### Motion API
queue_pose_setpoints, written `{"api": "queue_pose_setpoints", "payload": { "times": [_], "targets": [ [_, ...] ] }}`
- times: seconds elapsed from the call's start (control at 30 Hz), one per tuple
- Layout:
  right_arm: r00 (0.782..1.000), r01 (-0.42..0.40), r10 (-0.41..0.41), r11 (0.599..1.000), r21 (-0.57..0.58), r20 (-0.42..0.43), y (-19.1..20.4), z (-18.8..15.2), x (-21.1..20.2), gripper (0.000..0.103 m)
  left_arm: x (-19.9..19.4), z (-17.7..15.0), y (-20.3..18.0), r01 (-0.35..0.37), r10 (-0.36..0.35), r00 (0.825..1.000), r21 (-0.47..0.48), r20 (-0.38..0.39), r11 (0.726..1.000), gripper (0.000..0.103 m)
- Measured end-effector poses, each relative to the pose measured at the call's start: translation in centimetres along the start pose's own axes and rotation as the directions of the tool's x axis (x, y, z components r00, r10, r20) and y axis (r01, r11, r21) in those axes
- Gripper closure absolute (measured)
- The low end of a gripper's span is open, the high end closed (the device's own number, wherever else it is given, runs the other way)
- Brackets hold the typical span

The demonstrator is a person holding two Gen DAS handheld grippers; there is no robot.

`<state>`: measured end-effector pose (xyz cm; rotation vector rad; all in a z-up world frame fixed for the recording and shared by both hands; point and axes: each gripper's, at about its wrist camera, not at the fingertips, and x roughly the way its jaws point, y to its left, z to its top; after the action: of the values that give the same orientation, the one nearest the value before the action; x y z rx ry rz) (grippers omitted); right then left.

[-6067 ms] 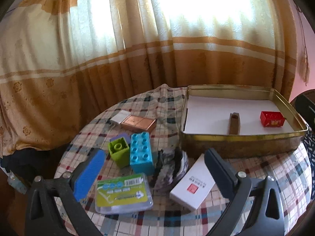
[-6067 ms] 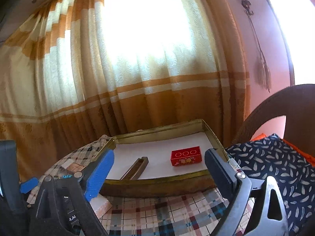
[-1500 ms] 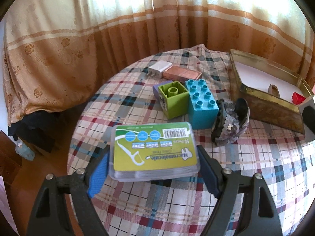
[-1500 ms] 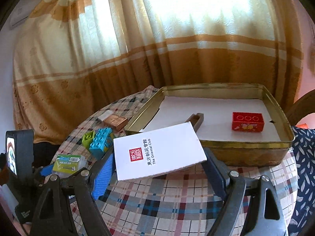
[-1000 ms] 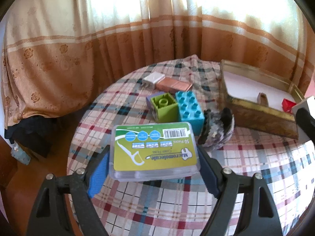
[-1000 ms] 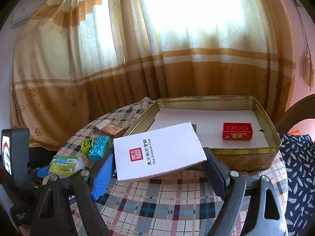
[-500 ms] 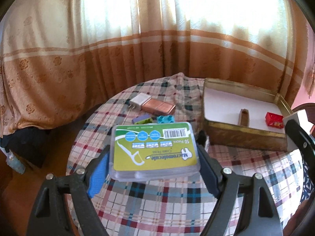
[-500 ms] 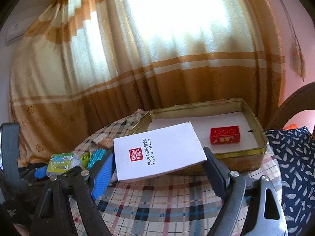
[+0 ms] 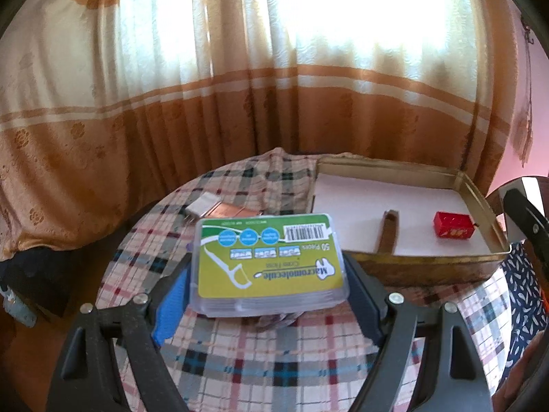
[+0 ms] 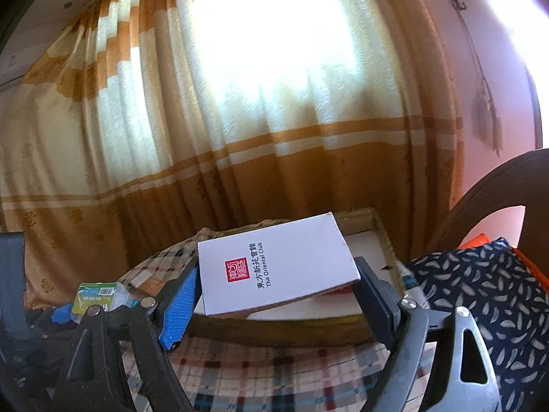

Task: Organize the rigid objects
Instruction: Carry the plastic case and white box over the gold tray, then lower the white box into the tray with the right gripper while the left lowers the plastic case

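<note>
Both grippers carry cargo above the plaid-clothed round table (image 9: pixel 260 360): the left gripper (image 9: pixel 269 283) pinches a clear plastic floss-pick case with a green label (image 9: pixel 267 261), the right gripper (image 10: pixel 278 297) clamps a flat white cardboard box (image 10: pixel 274 264) over the shallow gold metal tray (image 9: pixel 425 267) (a red block (image 9: pixel 453 225) already inside). Risk: the smooth case could slip, or the box catch the tray's rim.

The floss pick box (image 9: pixel 269 261) has a green label that reads upside down from the left wrist camera: "Macromolecule", "Care Floss" I think (blurry), "50 Pieces", plus a barcode. The white box (image 10: pixel 276 264) says "The Oriental Club" next to Chinese characters and a red seal stamp. Nothing else is readable.
</note>
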<state>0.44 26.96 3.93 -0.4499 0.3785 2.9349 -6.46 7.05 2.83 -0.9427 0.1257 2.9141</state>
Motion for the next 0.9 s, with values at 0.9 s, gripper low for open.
{"api": "queue_pose_setpoints", "payload": {
  "times": [0.9],
  "targets": [
    [0.973, 0.230, -0.226, 0.968, 0.104, -0.044, -5.9, 1.4, 8.1, 0.017, 6.2, 4.1, -10.1, 0.113, -0.115, 0.993, 0.106, 0.012, 0.988, 0.021]
  ]
}}
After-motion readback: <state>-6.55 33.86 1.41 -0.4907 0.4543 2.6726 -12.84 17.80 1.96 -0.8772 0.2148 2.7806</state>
